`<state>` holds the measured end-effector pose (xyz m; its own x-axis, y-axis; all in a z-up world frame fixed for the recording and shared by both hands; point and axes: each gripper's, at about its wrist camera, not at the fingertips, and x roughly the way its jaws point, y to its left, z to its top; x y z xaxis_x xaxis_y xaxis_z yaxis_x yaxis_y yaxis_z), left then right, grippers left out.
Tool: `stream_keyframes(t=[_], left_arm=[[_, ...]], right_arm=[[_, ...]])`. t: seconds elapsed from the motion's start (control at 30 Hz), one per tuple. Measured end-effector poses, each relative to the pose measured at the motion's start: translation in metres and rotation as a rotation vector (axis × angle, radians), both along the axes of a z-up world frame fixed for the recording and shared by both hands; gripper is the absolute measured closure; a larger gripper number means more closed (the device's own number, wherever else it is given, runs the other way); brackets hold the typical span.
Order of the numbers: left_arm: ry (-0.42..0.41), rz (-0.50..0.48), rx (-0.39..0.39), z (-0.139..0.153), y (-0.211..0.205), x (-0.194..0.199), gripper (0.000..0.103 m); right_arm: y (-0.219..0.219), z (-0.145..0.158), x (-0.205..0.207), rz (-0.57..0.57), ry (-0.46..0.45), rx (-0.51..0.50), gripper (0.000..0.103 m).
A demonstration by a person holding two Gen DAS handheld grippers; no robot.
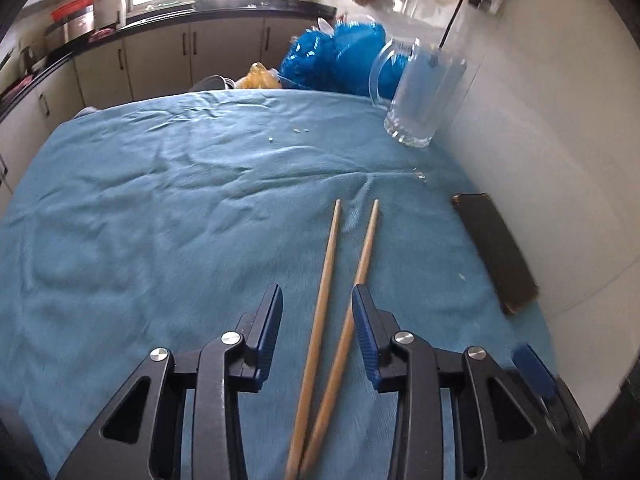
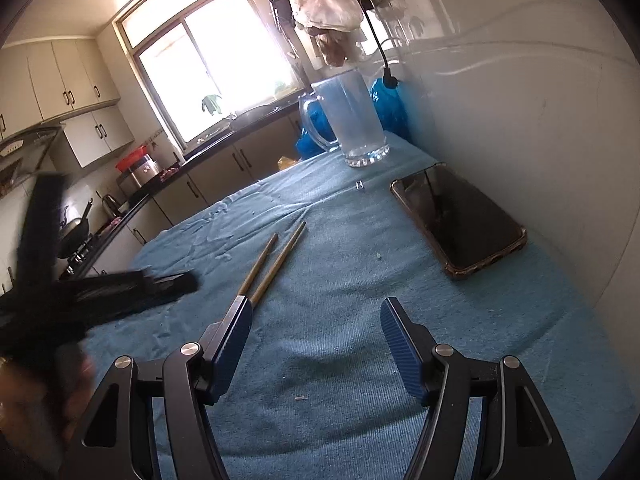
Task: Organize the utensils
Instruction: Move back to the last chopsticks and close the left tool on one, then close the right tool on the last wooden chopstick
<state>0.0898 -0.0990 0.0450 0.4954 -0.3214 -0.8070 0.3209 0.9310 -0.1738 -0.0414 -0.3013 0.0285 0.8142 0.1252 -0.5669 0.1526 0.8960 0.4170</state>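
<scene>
Two wooden chopsticks (image 1: 326,304) lie on the blue cloth, tips pointing away and spread slightly. My left gripper (image 1: 317,300) is open, its jaws on either side of the chopsticks, not closed on them. The chopsticks also show in the right wrist view (image 2: 272,260), left of centre. My right gripper (image 2: 316,316) is open and empty above the cloth, to the right of the chopsticks. A clear glass mug (image 1: 420,92) stands at the far right of the table by the wall; it also shows in the right wrist view (image 2: 352,120).
A dark phone (image 2: 460,220) lies on the blue cloth (image 2: 340,360) by the white wall, also in the left wrist view (image 1: 496,252). Blue bags (image 1: 336,56) sit beyond the table's far edge. Kitchen counters and cabinets (image 1: 160,52) stand behind. The left gripper appears blurred in the right wrist view (image 2: 100,284).
</scene>
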Motion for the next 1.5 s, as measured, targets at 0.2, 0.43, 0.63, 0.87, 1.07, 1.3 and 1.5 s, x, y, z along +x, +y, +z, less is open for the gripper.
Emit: stream_keyframes(t=[0.2,0.43,0.63,0.87,1.07,1.3,1.5], left_arm=[[0.055,-0.031,0.035,-0.025,-0.017,0.028,0.074],[0.035,-0.064,0.133,-0.029,-0.033,0.033,0.088],[0.086,0.002,0.124,-0.027,0.001,0.02,0.096],[0.108,0.052,0.103,-0.023,0.059,-0.04,0.096],[0.026,0.067,0.063,-0.025,0.079,-0.08,0.096],[0.024,0.091,-0.025,-0.025,0.092,-0.085,0.096],[0.035,0.09,-0.058,-0.026,0.097,-0.088,0.096]], right_arm=[[-0.01,-0.009,0.0,-0.003,0.013,0.082,0.032],[-0.003,-0.011,0.007,0.034,0.035,0.075,0.032],[-0.007,-0.016,0.009,0.015,0.06,0.094,0.032],[-0.01,-0.02,0.009,-0.008,0.081,0.1,0.032],[0.002,-0.017,0.022,0.07,0.165,0.086,0.032],[0.045,-0.007,0.093,0.246,0.302,-0.004,0.034],[0.083,-0.018,0.149,0.236,0.42,-0.189,0.063]])
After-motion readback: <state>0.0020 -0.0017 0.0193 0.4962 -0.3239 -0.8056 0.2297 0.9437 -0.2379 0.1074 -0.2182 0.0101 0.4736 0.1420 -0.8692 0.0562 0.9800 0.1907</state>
